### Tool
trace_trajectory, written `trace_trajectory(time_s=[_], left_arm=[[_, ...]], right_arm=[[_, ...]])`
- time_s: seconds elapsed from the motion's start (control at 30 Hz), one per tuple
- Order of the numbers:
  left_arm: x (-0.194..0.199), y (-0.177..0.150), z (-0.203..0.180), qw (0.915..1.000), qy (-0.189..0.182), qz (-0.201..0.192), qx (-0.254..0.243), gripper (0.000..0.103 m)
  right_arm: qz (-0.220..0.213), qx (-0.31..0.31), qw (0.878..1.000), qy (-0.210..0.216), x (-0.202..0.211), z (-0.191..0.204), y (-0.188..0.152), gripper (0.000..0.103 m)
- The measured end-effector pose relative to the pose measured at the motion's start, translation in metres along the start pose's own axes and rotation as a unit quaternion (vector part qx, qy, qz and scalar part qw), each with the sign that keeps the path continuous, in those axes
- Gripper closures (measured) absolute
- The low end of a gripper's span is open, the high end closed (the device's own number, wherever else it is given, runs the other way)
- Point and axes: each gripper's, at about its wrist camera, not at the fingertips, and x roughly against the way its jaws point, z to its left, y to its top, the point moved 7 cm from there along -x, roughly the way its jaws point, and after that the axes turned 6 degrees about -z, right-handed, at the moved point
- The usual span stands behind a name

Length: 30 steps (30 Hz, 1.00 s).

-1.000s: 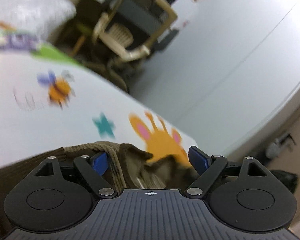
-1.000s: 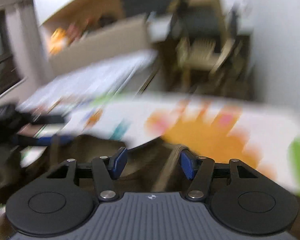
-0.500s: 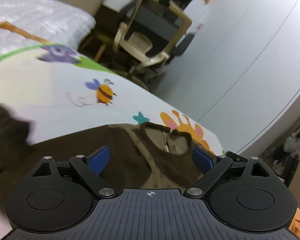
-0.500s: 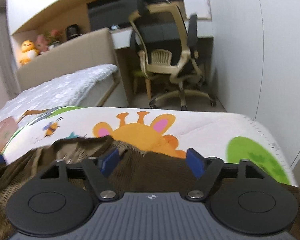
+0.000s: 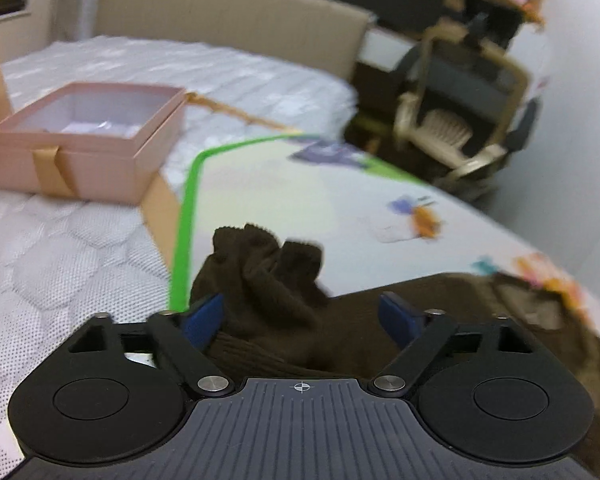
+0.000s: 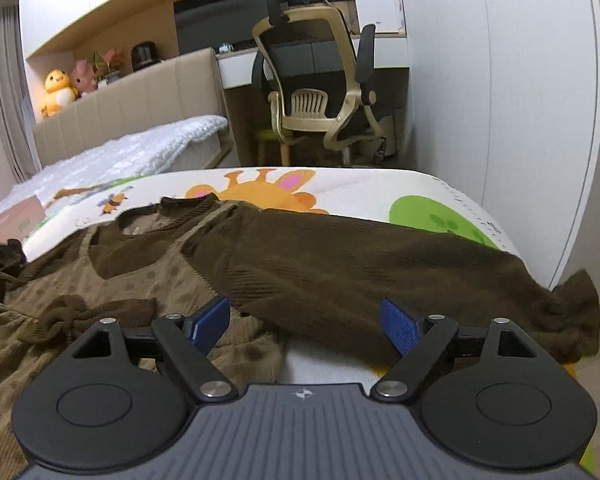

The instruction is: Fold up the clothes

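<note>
The sweater [image 6: 340, 256] is dark brown ribbed knit; under it lies an olive-tan garment [image 6: 168, 280] with what look like faint darker dots. The play mat [image 6: 380, 188] is white with a green border, an orange giraffe and a bee near its far edge. The box [image 5: 96, 148] is pale pink with a gold ribbon.

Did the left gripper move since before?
Yes. The left gripper swung left: the chair slid to the right of its view and a pink box appeared. Its jaws are closing around a brown sleeve.
</note>
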Motion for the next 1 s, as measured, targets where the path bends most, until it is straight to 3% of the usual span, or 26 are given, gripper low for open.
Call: trace_trajectory(time_s=[0.03, 0.1, 0.17, 0.3, 0.43, 0.5, 0.6, 0.63, 0.73, 0.8, 0.83, 0.93, 1.0], left_arm=[[0.0, -0.002, 0.001, 1.0, 0.006, -0.002, -0.007, 0.046], [-0.001, -0.006, 0.003, 0.9996, 0.019, -0.005, -0.021, 0.079], [0.005, 0.002, 0.001, 0.9985, 0.027, -0.025, -0.04, 0.088], [0.037, 0.048, -0.035, 0.992, -0.003, -0.102, -0.075, 0.091], [0.073, 0.082, -0.112, 0.9778, -0.107, -0.148, -0.102, 0.091], [0.083, 0.081, -0.159, 0.9676, -0.17, -0.144, -0.119, 0.091], [0.077, 0.061, -0.224, 0.9545, -0.253, -0.093, -0.128, 0.091], [0.072, 0.052, -0.243, 0.9504, -0.274, -0.072, -0.129, 0.09], [0.053, 0.016, -0.286, 0.9359, -0.325, -0.013, -0.136, 0.073], [0.046, 0.003, -0.296, 0.9324, -0.339, 0.019, -0.125, 0.056], [0.043, -0.003, -0.299, 0.9313, -0.343, 0.035, -0.117, 0.054], [0.047, 0.002, -0.292, 0.9312, -0.348, 0.039, -0.102, 0.043], [0.053, 0.006, -0.281, 0.9328, -0.342, 0.026, -0.11, 0.029]], right_arm=[[-0.005, -0.003, 1.0, 0.002, 0.003, -0.001, -0.002, 0.02], [-0.012, -0.015, 1.0, 0.004, 0.007, -0.005, -0.005, 0.02], [-0.013, -0.032, 0.999, 0.006, 0.006, -0.009, -0.008, 0.02], [-0.015, -0.051, 0.998, 0.015, 0.004, -0.012, -0.007, 0.02], [-0.018, -0.057, 0.998, 0.021, 0.005, -0.013, -0.008, 0.02], [-0.019, -0.063, 0.998, 0.022, 0.005, -0.014, -0.008, 0.02], [-0.02, -0.072, 0.997, 0.024, 0.006, -0.016, -0.008, 0.02], [-0.021, -0.075, 0.997, 0.025, 0.006, -0.017, -0.009, 0.02], [-0.024, -0.083, 0.996, 0.028, 0.007, -0.019, -0.009, 0.019], [-0.028, -0.09, 0.995, 0.029, 0.008, -0.021, -0.009, 0.018], [-0.03, -0.095, 0.995, 0.03, 0.009, -0.023, -0.008, 0.018], [-0.033, -0.114, 0.992, 0.038, 0.009, -0.029, -0.008, 0.018], [-0.034, -0.133, 0.99, 0.033, 0.009, -0.037, -0.007, 0.018]])
